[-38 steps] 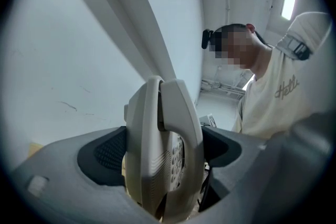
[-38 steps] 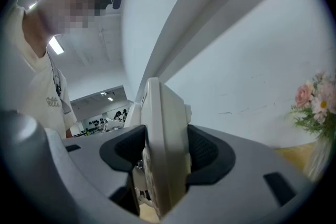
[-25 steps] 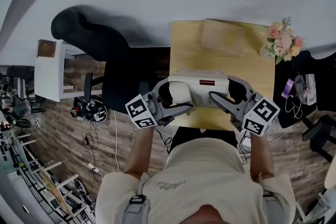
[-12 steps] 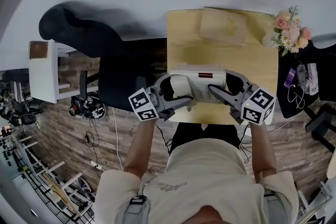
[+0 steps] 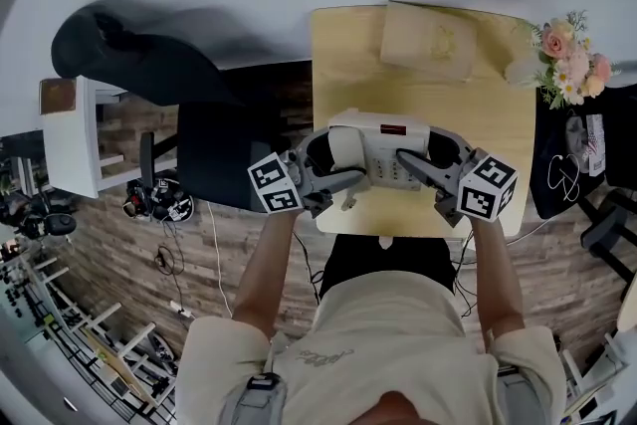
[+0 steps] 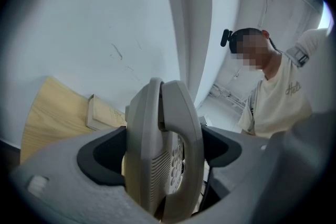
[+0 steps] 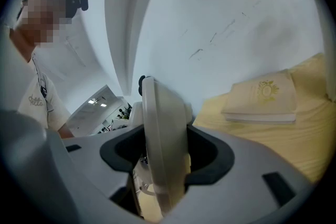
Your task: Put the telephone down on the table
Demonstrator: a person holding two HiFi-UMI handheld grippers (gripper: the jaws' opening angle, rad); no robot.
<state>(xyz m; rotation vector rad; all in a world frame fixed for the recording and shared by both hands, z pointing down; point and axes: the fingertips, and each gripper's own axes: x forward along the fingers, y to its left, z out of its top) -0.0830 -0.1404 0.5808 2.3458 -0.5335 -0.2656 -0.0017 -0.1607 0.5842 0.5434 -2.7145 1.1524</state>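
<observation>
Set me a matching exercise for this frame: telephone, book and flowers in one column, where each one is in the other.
Things:
1 telephone
2 book
3 flowers

Places:
A lying flat at the far edge of the table
B at the table's far right corner
C clamped between the left tongs and the right tongs, over the table's near half

Pairs: 1-C; 2-A; 3-B

1. No legible text, brand or number found.
2. Red label [image 5: 390, 128] on telephone [image 5: 381, 160]: too small to read.
3. Script print [image 6: 292, 89] on shirt [image 6: 281, 107]: not decipherable.
</observation>
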